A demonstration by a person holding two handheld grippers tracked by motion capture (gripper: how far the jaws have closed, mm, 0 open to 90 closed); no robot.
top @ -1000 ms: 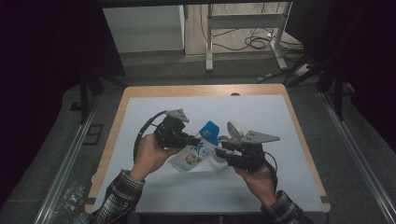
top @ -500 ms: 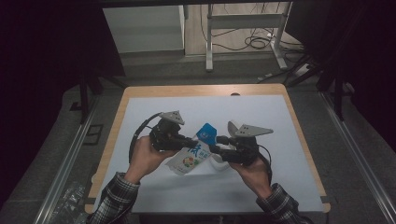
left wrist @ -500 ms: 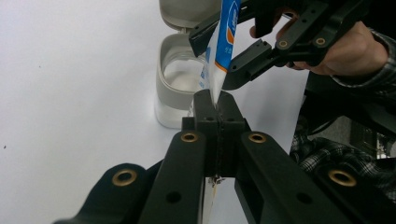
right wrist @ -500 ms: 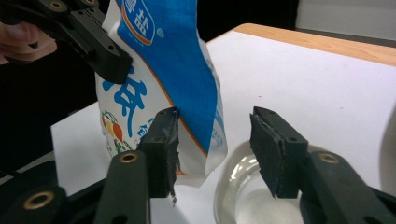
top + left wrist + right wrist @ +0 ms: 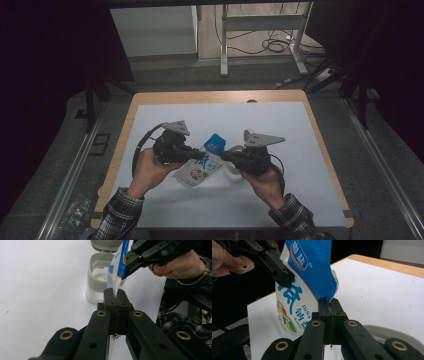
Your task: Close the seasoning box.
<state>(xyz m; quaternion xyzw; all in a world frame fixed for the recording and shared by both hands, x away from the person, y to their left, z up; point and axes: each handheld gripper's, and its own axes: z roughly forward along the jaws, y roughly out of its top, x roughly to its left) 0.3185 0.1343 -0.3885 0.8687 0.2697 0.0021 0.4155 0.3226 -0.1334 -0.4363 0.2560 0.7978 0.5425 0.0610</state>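
A blue and white salt bag [image 5: 202,162] hangs between my two grippers above the white mat. My left gripper [image 5: 199,154] is shut on the bag's one edge; its jaws pinch the thin film [image 5: 113,291]. My right gripper [image 5: 225,156] has just been closing and is now shut on the bag's opposite edge [image 5: 329,301]. The bag [image 5: 308,272] stands nearly upright, printed side toward the right gripper view. Below it, a small grey container [image 5: 98,280] stands with its lid flipped open.
The white mat [image 5: 300,130] covers most of the wooden table [image 5: 129,120]. The container's rim [image 5: 387,331] lies just under my right gripper. Past the table's far edge are a metal frame [image 5: 260,22] and cables on the floor.
Both grippers have drifted slightly to the left with the bag between them. The right gripper's grey plate has turned a little.
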